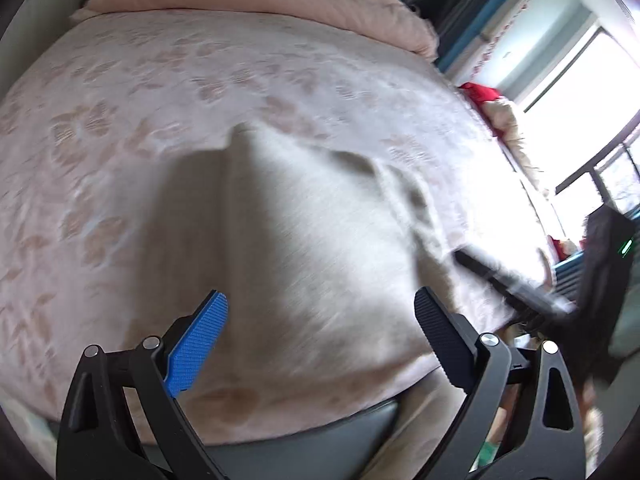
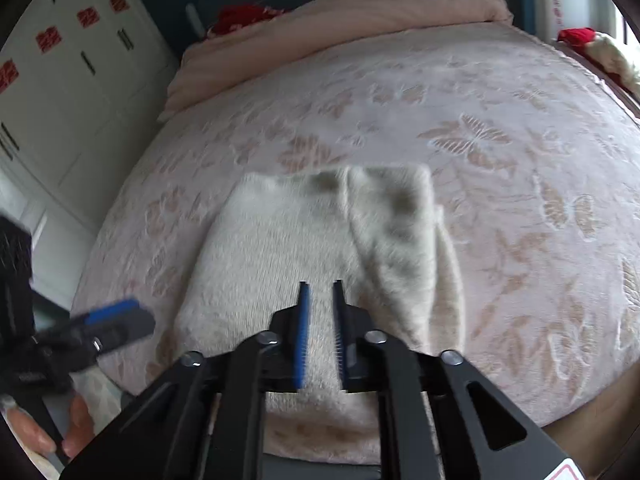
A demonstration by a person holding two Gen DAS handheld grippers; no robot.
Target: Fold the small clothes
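Observation:
A cream knitted garment (image 2: 288,240) lies on the pink floral bedspread (image 2: 500,152), with its right part folded over (image 2: 396,216). It also shows in the left wrist view (image 1: 288,240). My right gripper (image 2: 320,292) hovers over its near middle, its jaws a narrow gap apart with nothing between them. My left gripper (image 1: 320,308) is wide open and empty above the garment's near edge. The left gripper shows blurred at the left of the right wrist view (image 2: 112,320); the right gripper shows at the right of the left wrist view (image 1: 504,276).
A folded pink quilt (image 2: 360,16) lies along the head of the bed. A white wardrobe (image 2: 60,80) stands at the left. Red cloth (image 1: 480,94) and a bright window (image 1: 580,80) are beyond the bed's right edge. The bed's near edge is close below the grippers.

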